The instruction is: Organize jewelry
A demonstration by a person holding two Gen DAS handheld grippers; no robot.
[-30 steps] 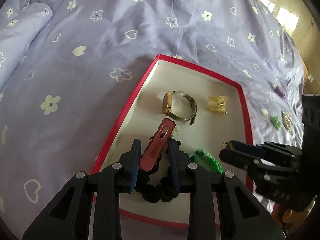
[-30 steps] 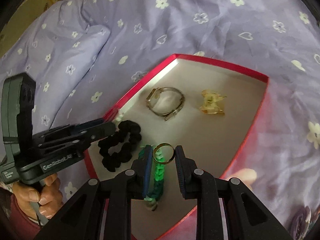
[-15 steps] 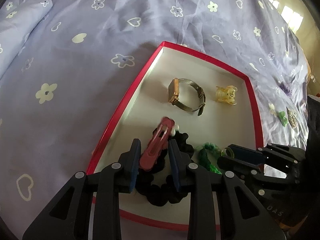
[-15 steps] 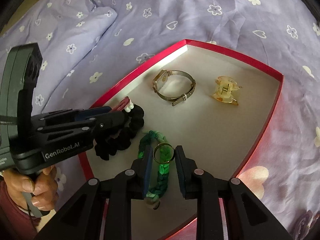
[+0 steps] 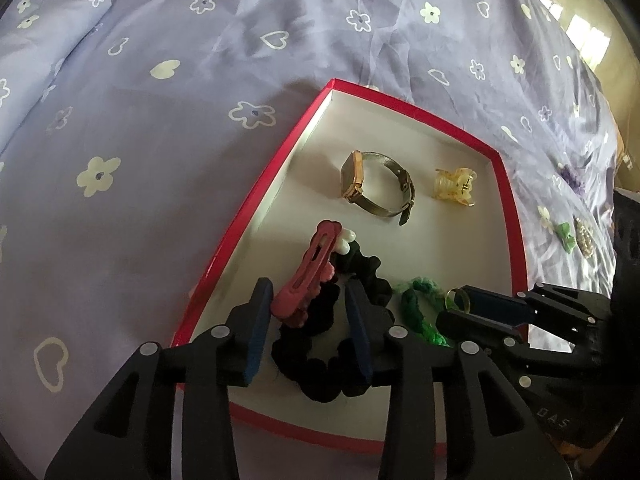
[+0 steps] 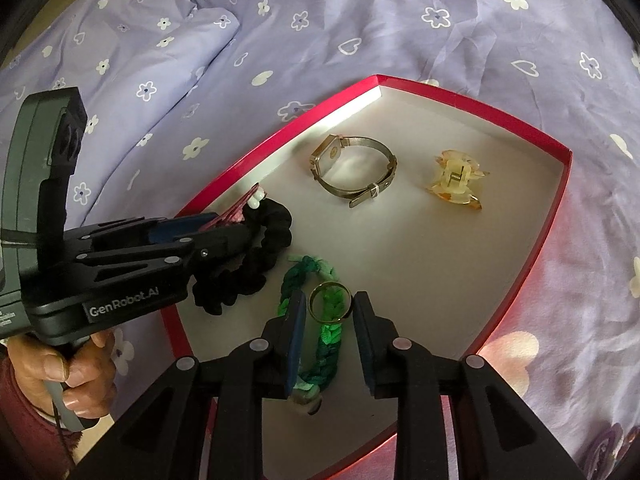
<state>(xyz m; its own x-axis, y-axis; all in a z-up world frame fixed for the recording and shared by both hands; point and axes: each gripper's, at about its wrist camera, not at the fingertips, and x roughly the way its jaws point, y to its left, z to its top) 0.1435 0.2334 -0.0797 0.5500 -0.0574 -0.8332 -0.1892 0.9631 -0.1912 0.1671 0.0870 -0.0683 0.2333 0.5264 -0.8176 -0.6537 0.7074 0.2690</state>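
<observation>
A home bedroom is shown. A bed is covered by a lilac bedsheet (image 5: 208,128) printed with white flowers and hearts, and a matching pillow (image 6: 132,60) is seen at its far side. A red-rimmed tray (image 6: 558,208) of personal accessories is laid on the bedding. Sunlit flooring (image 5: 592,40) is glimpsed beyond the bed.

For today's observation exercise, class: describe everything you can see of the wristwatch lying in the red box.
The wristwatch has a rectangular gold-coloured case and a narrow band that looks like grey-gold metal mesh, fastened into a closed loop by a small buckle. It lies on its side on the pale floor of the red box, toward the far end, case nearest the left wall. A translucent yellow claw clip lies to its right, apart from it. Nothing touches the watch; neither gripper is near it.
</observation>
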